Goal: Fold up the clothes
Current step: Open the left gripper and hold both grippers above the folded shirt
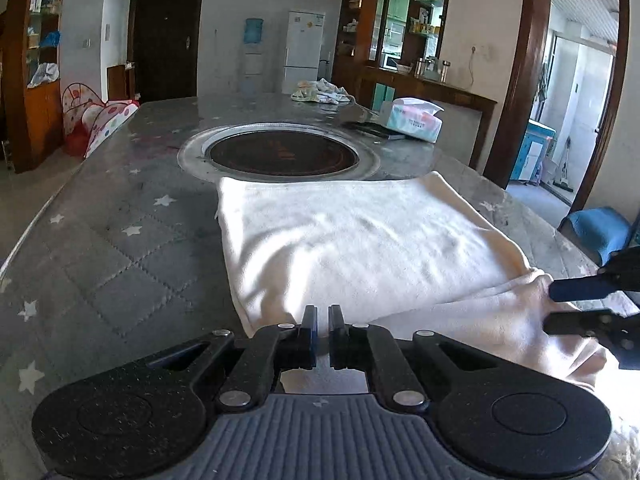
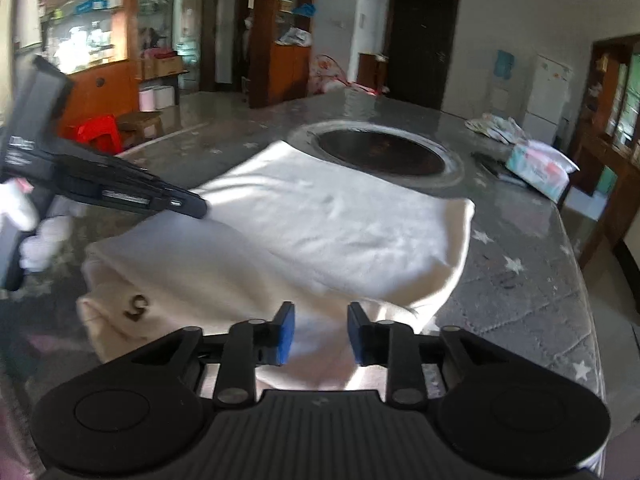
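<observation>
While folded on table [image 1: 120, 220], cream garment [image 2: 340, 232] at R gripper [image 2: 320, 332]; tissues [image 1: 416, 103] in pack [image 1: 416, 124].

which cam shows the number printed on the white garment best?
Right wrist view: the dark number sits in plain sight on the white garment at its near left corner. The left wrist view shows the garment but no number.

Two low, close wrist views across one table [image 1: 120, 216], sharing its white garment [image 1: 360, 240].
</observation>
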`<state>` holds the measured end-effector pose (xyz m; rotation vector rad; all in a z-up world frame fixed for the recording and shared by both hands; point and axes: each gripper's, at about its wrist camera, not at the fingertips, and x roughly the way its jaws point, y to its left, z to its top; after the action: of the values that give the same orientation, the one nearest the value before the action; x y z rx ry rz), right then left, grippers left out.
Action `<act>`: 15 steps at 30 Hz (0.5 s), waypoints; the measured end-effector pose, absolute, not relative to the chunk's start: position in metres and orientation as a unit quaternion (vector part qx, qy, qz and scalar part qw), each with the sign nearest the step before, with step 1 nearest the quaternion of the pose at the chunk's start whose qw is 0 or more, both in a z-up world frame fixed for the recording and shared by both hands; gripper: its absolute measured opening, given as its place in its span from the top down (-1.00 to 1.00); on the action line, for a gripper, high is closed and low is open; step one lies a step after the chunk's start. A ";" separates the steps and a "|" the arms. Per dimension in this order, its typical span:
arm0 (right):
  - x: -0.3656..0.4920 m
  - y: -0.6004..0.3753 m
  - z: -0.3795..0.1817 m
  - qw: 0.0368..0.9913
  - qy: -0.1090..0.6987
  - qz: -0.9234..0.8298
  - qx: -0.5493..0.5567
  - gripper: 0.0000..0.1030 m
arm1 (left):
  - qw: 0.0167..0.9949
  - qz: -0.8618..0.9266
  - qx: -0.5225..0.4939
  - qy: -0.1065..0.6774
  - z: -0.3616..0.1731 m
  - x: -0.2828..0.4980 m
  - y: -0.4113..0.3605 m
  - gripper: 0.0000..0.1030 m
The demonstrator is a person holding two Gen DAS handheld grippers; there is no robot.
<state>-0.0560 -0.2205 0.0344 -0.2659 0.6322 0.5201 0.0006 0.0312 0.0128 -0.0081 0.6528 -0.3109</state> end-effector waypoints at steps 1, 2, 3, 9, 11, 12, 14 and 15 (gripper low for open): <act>-0.059 -0.219 0.035 0.907 0.306 0.257 -0.132 0.38 | 0.936 -0.152 -0.001 0.319 0.013 0.000 0.031 0.88; -0.062 -0.217 0.033 0.904 0.308 0.262 -0.140 0.38 | 0.936 -0.152 0.002 0.318 0.013 0.000 0.030 0.88; -0.065 -0.215 0.029 0.899 0.312 0.265 -0.152 0.38 | 0.937 -0.152 0.004 0.316 0.015 -0.002 0.029 0.88; -0.078 -0.210 0.034 0.902 0.293 0.261 -0.179 0.36 | 0.936 -0.177 0.025 0.305 0.027 -0.024 0.023 0.85; -0.078 -0.209 0.038 0.904 0.288 0.263 -0.178 0.36 | 0.933 -0.194 0.035 0.300 0.031 -0.035 0.019 0.85; -0.077 -0.208 0.037 0.903 0.289 0.263 -0.178 0.36 | 0.932 -0.202 0.040 0.297 0.033 -0.041 0.017 0.85; -0.075 -0.207 0.032 0.901 0.297 0.261 -0.180 0.36 | 0.930 -0.219 0.050 0.292 0.038 -0.052 0.014 0.84; -0.075 -0.207 0.029 0.899 0.301 0.259 -0.182 0.36 | 0.928 -0.227 0.055 0.290 0.039 -0.057 0.012 0.84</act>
<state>-0.0748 -0.2074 0.0293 -0.3763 0.6229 0.5370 -0.0575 0.0121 0.0393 0.1118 0.5948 -0.4643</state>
